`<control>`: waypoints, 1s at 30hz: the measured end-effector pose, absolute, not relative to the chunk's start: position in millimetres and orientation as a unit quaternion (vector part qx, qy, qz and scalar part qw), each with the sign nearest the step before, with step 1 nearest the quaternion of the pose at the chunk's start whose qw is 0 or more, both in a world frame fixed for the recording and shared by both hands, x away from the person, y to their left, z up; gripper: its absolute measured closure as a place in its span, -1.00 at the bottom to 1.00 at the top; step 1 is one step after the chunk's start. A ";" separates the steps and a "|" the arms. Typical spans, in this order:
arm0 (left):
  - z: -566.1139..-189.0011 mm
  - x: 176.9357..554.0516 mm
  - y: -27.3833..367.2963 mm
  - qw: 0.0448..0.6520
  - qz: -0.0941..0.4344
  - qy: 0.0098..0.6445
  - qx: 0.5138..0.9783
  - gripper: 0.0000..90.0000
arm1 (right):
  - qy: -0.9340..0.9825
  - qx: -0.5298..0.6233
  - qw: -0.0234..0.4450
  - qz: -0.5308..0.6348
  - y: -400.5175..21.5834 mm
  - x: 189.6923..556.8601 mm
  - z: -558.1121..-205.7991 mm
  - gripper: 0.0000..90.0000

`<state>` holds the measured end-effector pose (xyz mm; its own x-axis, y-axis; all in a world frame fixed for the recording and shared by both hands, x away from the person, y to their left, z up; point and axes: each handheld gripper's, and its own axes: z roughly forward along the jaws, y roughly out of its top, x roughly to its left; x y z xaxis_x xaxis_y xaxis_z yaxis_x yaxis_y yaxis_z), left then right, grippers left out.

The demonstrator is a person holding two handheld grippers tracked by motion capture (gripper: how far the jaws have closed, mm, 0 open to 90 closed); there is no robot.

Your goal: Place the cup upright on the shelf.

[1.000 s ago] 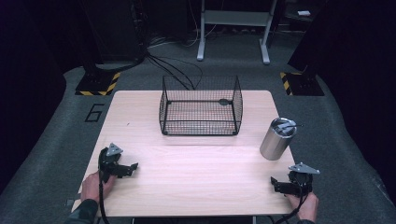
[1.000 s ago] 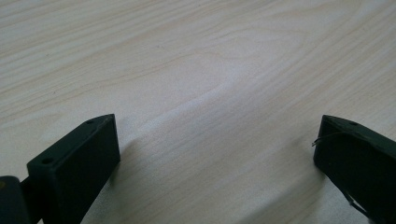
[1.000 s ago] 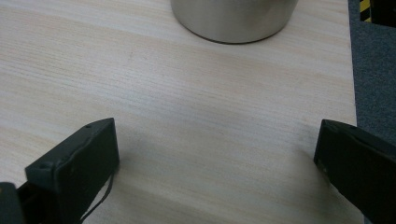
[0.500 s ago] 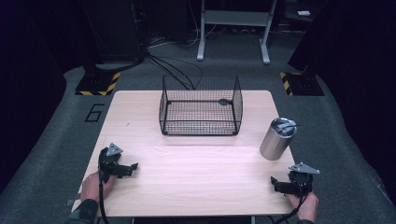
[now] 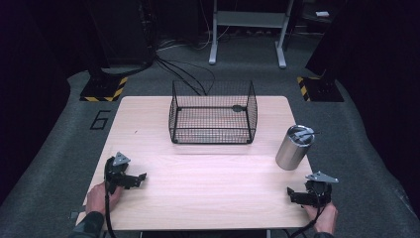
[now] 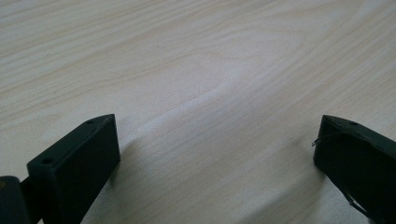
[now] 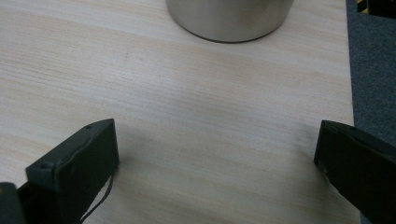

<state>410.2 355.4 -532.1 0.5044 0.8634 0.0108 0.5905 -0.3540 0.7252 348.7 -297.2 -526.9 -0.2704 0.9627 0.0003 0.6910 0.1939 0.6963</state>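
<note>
**Both grippers parked low, steel tumbler waiting ahead of your right hand**

Your right gripper (image 5: 297, 194) rests at the near right corner of the pale wooden table (image 5: 208, 188), jaws spread wide with bare wood between them. The brushed stainless-steel cylindrical tumbler with a dark lid (image 5: 294, 148) stands upright just beyond it, near the right edge; in the right gripper view its rounded base (image 7: 229, 18) sits straight ahead, apart from both jaws. Your left gripper (image 5: 134, 179) lies at the near left, jaws equally wide and holding nothing.

The likely step is to take the tumbler with your right hand. Go in level and keep the jaws fully spread until the body sits between them. Grip around the middle of the wall rather than near the lid, since a smooth metal cylinder may well slip or tip if pinched high. Close squarely across the widest part so it cannot squirt sideways toward the table edge. The black wire-mesh rectangular basket (image 5: 213, 130) stands open-topped at the far middle, well apart from the tumbler, and looks empty, though the mesh makes that hard to confirm.

The tabletop is flat, light-grained and uncluttered. Around it lies dark grey carpet (image 5: 59, 163), with yellow-and-black striped floor plates (image 5: 103, 93) at the far left and right, loose black cables (image 5: 183, 74), and a grey metal stand (image 5: 246, 34) beyond.
</note>
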 end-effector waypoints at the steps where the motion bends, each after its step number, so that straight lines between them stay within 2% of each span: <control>1: -532.0 410.3 355.5 0.339 0.201 0.455 0.799 -1.00 | 0.738 0.561 0.229 0.297 -296.1 348.7 -526.0 -1.00; 30: -532.1 410.3 355.4 0.340 0.201 0.455 0.798 -1.00 | 0.728 0.550 0.243 0.330 -291.2 352.3 -481.6 -1.00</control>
<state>410.3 355.4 -532.1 0.5050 0.8631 0.0114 0.5903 -0.3549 0.7250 352.3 -291.2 -481.6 -0.2782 0.9605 0.0092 0.6401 0.1783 0.7473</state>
